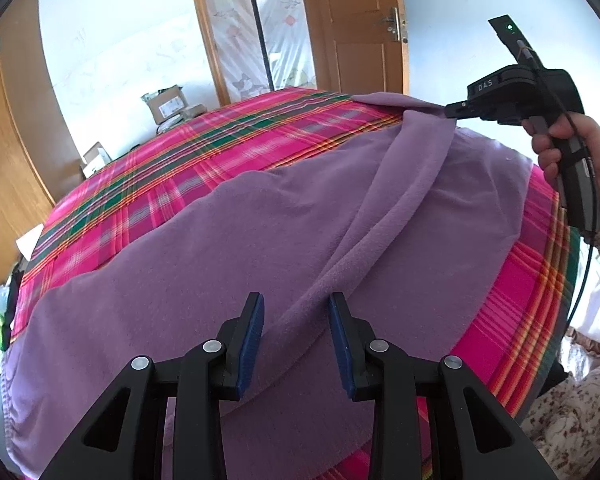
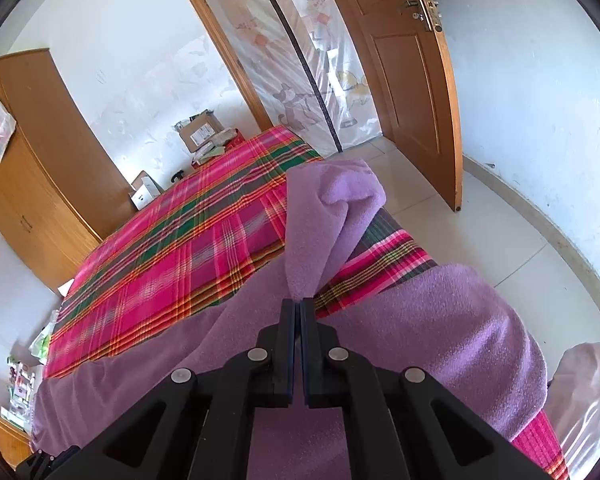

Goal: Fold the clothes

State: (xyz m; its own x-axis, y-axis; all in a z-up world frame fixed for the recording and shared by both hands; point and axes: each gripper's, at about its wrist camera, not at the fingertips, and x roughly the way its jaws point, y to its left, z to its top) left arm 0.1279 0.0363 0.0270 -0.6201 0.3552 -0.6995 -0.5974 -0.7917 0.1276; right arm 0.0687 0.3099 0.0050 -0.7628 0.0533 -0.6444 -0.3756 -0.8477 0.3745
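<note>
Purple garment (image 1: 228, 240) on plaid bedspread (image 1: 148, 196), left tongs (image 1: 296, 336) apart.

Both views ride a hand-held gripper, looking forward and down over the bed (image 1: 148, 200) from close above. They share the purple cloth (image 1: 220, 260), the plaid cover, and the far door (image 2: 412, 80).
</note>
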